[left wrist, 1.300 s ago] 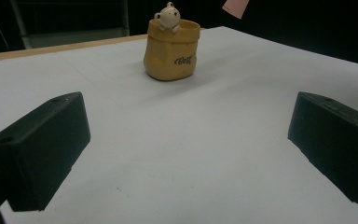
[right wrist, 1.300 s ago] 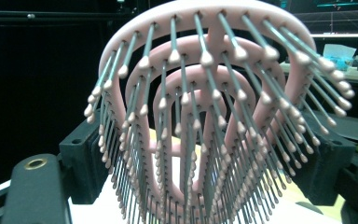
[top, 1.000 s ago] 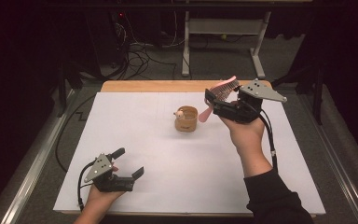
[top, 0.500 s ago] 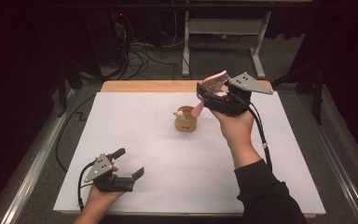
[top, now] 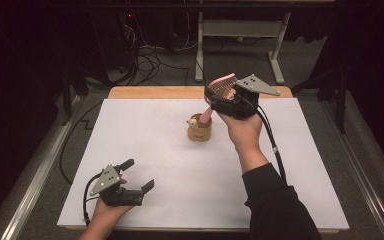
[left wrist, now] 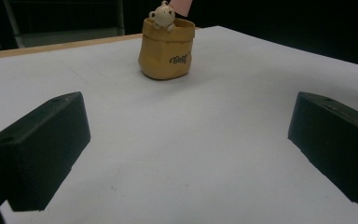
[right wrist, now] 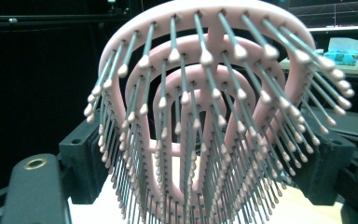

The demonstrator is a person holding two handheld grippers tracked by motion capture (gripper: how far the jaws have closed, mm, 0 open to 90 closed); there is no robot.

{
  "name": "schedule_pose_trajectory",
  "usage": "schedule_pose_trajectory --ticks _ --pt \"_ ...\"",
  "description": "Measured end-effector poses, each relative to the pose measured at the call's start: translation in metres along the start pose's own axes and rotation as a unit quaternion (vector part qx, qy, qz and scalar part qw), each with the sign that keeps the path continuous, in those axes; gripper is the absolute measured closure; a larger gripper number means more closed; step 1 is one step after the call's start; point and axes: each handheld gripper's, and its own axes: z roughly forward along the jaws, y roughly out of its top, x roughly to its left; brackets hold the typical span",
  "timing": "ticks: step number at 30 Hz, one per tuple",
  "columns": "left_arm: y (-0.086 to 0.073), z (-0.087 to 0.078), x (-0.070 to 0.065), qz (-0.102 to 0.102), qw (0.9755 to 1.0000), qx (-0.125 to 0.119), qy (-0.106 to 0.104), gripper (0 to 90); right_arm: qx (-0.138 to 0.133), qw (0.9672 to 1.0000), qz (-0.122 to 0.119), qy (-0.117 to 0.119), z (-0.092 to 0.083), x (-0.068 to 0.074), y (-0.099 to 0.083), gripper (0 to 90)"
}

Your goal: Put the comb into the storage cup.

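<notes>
My right gripper (top: 220,98) is shut on the head of a pink hairbrush (top: 223,82), held above the table's far middle. The right gripper view looks straight into the hairbrush's bristles (right wrist: 205,116), with a black jaw on each side. The brush's handle (top: 206,114) slants down to the rim of a small yellow holder (top: 199,130) with a bear figure on its edge. Whether the tip is inside the holder I cannot tell. In the left gripper view, the holder (left wrist: 165,46) stands ahead with the pink handle (left wrist: 182,5) just above it. My left gripper (top: 137,175) rests open near the front left, holding nothing.
A white sheet (top: 145,145) covers the table, with a wooden strip (top: 155,92) along its far edge. Beyond the table are floor cables (top: 150,62) and a grey desk frame (top: 240,32). Metal rails (top: 40,170) run along both sides.
My right hand has carried the hairbrush leftward, bringing its handle over the yellow holder. The left gripper has stayed in place.
</notes>
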Motion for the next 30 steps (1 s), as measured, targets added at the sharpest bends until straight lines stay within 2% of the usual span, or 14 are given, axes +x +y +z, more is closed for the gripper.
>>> schedule_pose_trajectory --ticks 13,30 --pt "0.000 0.000 0.000 -0.001 1.0000 0.000 -0.001 0.0 0.004 0.9998 0.017 0.002 0.014 -0.003 -0.005 20.5" --pt "-0.001 0.002 0.000 -0.002 1.0000 0.002 -0.004 0.0 0.015 0.9998 0.013 0.000 0.022 0.000 -0.010 20.5"
